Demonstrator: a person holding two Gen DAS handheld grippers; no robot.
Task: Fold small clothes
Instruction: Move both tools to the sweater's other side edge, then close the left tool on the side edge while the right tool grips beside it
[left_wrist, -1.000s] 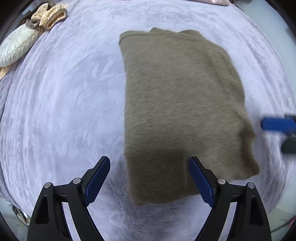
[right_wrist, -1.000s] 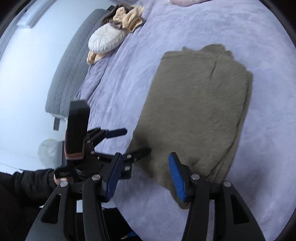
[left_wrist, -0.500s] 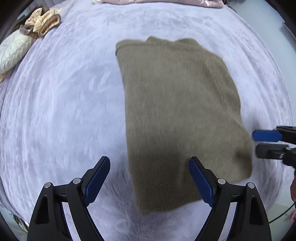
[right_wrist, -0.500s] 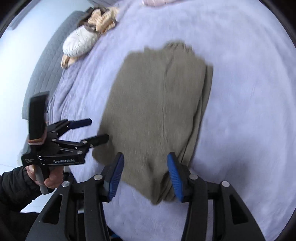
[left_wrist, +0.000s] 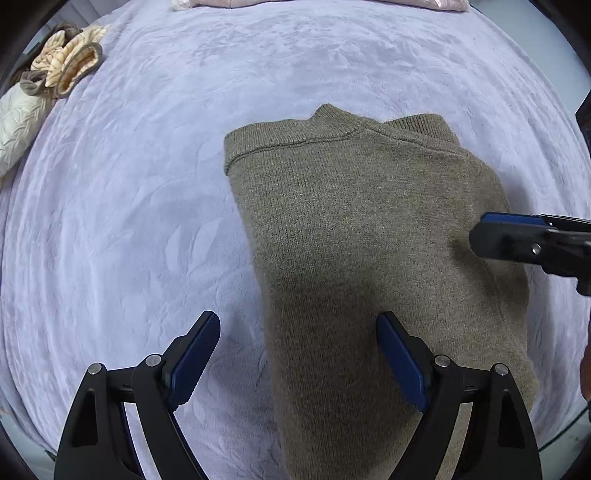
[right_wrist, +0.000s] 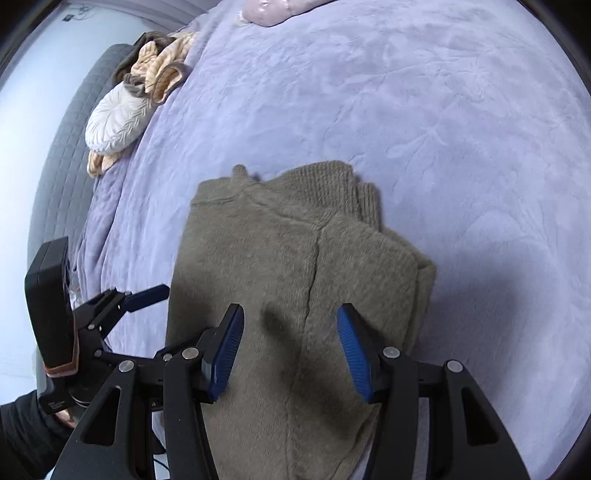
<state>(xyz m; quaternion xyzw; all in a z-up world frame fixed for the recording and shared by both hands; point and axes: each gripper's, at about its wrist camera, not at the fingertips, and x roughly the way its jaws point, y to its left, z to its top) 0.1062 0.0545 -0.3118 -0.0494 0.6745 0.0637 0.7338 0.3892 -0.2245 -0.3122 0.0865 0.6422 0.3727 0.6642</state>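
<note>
The near end of the folded olive-brown knitted sweater (left_wrist: 369, 229) runs behind the black fingers of the left gripper (left_wrist: 299, 354) and off the bottom edge of the left wrist view; in the right wrist view its lower hem likewise passes under the right gripper (right_wrist: 290, 343) and out of frame, so how it ends cannot be told. The right gripper is cut by the right edge of the left wrist view, only its blue-padded tips showing, and whether anything lies between them cannot be told; the pale pink glossy bundle (right_wrist: 273, 9) is cut by the top edge. The hand in a black sleeve (right_wrist: 22, 435) holding the left gripper is mostly hidden in the corner.
</note>
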